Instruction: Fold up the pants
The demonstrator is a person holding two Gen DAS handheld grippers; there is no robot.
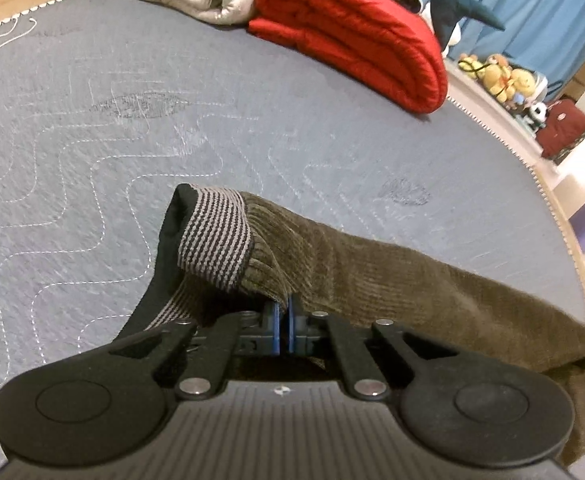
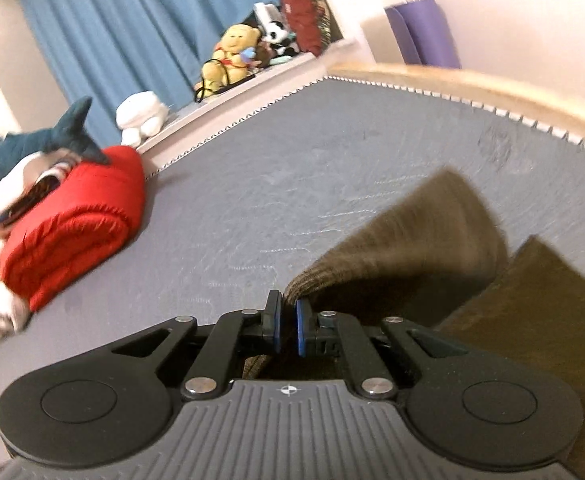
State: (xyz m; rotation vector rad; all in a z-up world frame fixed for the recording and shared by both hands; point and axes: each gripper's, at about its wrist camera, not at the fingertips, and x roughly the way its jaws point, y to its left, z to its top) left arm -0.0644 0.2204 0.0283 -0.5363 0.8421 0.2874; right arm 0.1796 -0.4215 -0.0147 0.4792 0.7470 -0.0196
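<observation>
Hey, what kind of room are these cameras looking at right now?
Most likely a bedroom. The pants lie on a quilted grey mattress, folded bedding such as a red quilt is stacked at its far end, and stuffed toys sit on a ledge by a blue curtain.

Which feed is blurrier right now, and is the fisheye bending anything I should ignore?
Right wrist view: motion-smeared, most on the pants beyond the right gripper, which is clamped on the fabric. Left wrist view: sharp; the pants' corduroy ribs and striped waistband read clearly above the left gripper. Both views: the fisheye bows the mattress edge into a curve.
</observation>
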